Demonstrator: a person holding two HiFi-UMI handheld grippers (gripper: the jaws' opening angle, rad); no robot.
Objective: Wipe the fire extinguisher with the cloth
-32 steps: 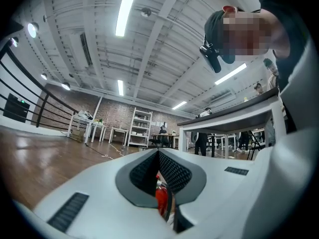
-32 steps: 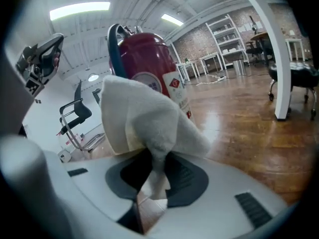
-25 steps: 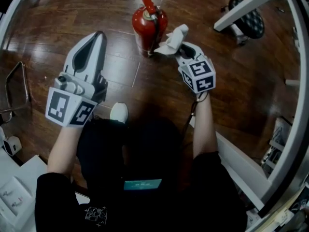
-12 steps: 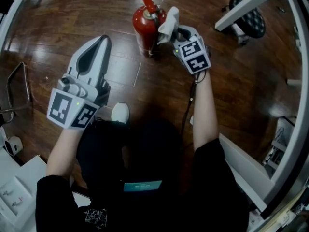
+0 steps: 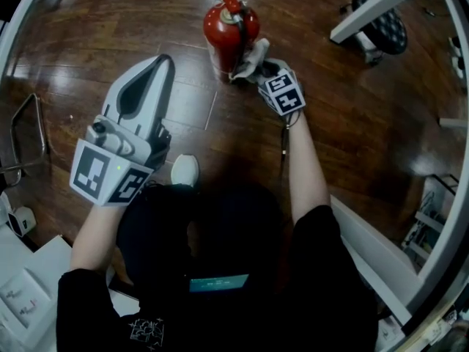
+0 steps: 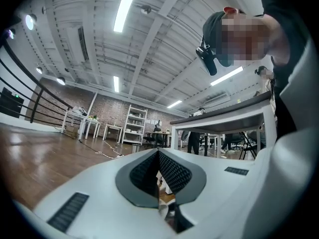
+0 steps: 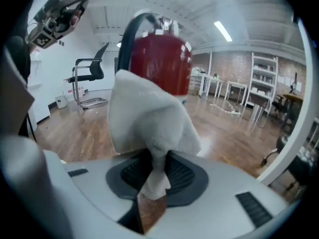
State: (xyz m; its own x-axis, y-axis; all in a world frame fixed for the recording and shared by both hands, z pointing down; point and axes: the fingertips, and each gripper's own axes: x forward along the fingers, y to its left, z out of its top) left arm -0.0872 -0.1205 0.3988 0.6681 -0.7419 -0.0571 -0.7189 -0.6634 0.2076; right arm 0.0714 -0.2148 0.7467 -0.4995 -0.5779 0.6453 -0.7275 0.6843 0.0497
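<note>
The fire extinguisher (image 5: 229, 29) stood upright, top cut off. The right hand-held gripper (image 5: 261, 67) pinched the cloth (image 5: 248, 59) beside it; the left hand-held gripper (image 5: 163, 66) was pressed together.

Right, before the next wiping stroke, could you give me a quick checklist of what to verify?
1. Cloth gripped by the right gripper: ok, jaws shut on its pinched end.
2. Fire extinguisher upright on the floor: ok.
3. Cloth pressed against the red cylinder: cannot tell; it lies right at its side, but contact isn't clear.
4. Black hose clear of the cloth: cannot tell; it runs close beside it.
5. Left gripper out of the way: ok, shut, empty, and apart from the extinguisher.
</note>
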